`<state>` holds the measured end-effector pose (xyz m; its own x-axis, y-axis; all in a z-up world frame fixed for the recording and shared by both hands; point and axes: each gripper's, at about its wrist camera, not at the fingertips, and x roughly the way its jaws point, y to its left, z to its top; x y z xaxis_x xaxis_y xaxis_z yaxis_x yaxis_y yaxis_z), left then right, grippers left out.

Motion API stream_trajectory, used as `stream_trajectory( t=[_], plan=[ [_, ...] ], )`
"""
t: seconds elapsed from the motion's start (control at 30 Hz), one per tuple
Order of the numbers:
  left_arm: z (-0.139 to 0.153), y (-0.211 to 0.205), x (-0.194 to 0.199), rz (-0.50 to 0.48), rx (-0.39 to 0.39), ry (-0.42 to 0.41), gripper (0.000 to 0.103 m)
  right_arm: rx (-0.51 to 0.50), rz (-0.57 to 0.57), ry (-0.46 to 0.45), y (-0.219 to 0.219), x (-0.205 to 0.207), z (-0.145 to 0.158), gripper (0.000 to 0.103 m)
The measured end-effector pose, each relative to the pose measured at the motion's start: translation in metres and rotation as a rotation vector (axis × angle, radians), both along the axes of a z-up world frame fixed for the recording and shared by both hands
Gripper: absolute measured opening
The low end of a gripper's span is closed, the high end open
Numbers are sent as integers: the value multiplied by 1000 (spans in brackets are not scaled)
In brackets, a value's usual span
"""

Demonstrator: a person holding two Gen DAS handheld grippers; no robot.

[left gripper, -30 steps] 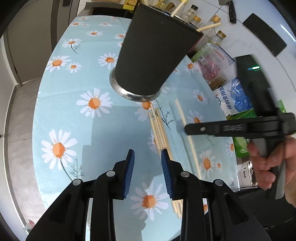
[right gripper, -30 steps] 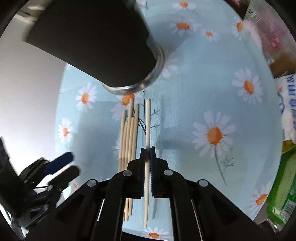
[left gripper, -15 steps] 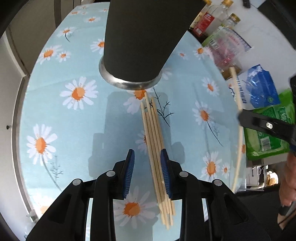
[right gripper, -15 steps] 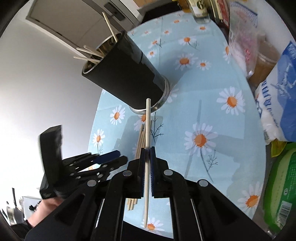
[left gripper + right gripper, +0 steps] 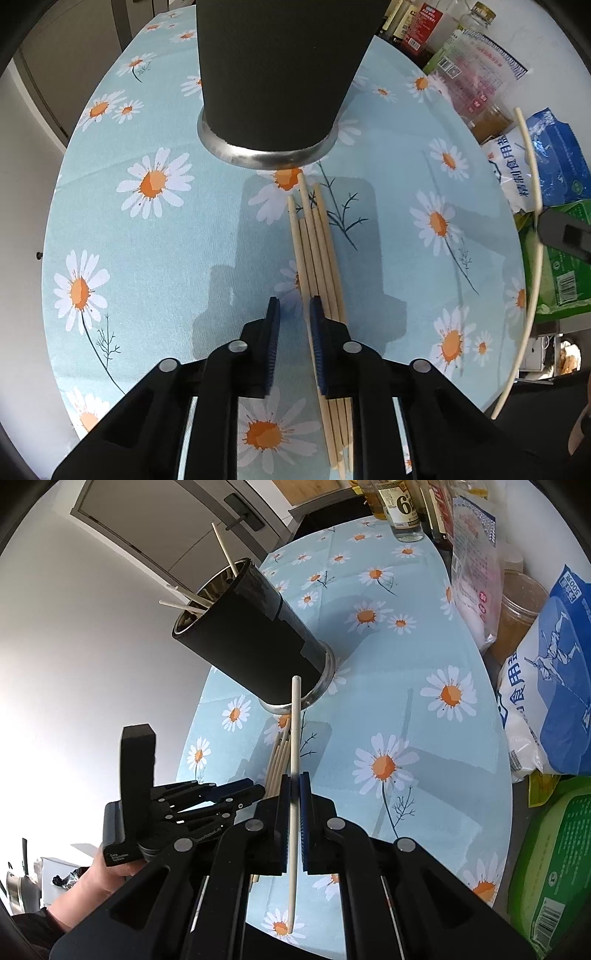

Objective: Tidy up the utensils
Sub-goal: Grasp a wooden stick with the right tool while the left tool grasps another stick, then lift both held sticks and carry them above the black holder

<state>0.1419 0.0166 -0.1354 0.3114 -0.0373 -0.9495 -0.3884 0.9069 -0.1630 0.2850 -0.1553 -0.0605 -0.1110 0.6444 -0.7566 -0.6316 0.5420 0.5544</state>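
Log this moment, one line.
right gripper: shut on chopstick, lifted | left gripper: open over chopstick pile | holder: upright

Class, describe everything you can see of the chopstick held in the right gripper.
The chopstick is one pale, slender stick, wood or bamboo by its look, with one blunt end and one narrower end. The right gripper is shut on it near mid-length, its blue pads pressing both sides. It is lifted clear of the tablecloth, blunt end pointing toward the black cup, touching nothing else.
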Motion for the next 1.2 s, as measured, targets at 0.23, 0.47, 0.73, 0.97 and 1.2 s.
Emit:
stream_trajectory(
  t=[0.23, 0.47, 0.73, 0.97, 1.2],
  plan=[
    [-1, -3, 7, -14, 16, 31, 13, 25, -6, 18, -4, -2, 1, 5],
    [-5, -10, 30, -29, 36, 112, 13, 77, -10, 40, -5, -2, 1, 5],
    [-7, -6, 37, -10, 42, 138, 4, 118, -22, 77, -6, -2, -9, 5],
    [-7, 3, 36, 24, -9, 106, 4, 111, -20, 49, -7, -3, -6, 5],
    [9, 7, 19, 59, -35, 22, 4, 122, 5, 5, -4, -5, 3, 5]
  ],
)
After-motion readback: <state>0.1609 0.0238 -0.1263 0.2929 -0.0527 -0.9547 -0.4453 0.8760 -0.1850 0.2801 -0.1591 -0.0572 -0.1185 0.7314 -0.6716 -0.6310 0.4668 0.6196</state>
